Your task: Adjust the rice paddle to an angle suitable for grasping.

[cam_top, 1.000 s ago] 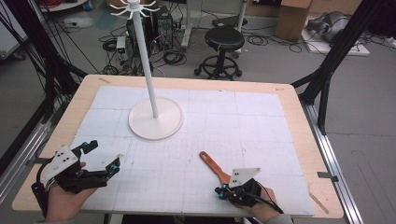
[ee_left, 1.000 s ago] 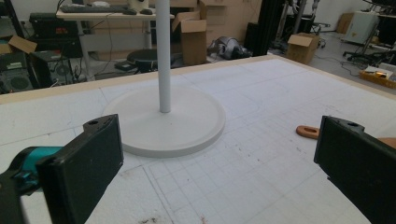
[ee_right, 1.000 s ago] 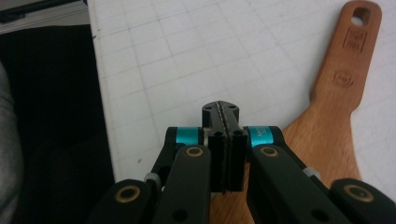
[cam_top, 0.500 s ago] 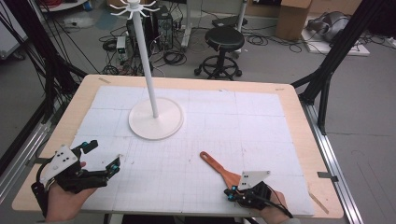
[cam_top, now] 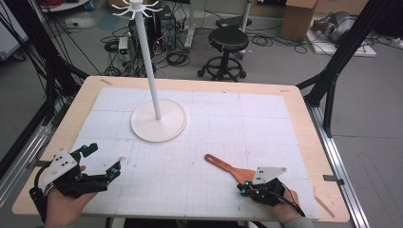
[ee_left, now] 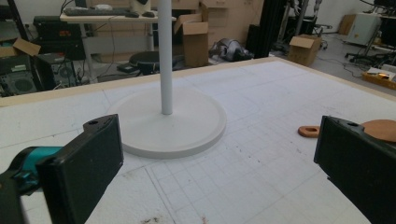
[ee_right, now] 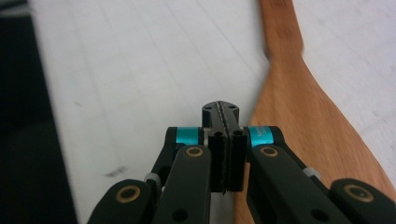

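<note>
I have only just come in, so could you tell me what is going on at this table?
A person holds a two-jaw gripper in each hand at a wooden table covered with white gridded sheets. The right gripper is shut with nothing between its jaws, right beside the blade of a flat wooden spatula lying on the sheet. The left gripper rests open near the front left corner. A white pole stand with a round base stands untouched farther back.

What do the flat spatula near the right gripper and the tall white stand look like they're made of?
The flat reddish-brown spatula looks like wood with a smooth, possibly oiled finish: warm tone and faint grain in the right gripper view. The tall white stand with a round base looks like painted metal or plastic: even matt white, no grain; which one cannot be told.
</note>
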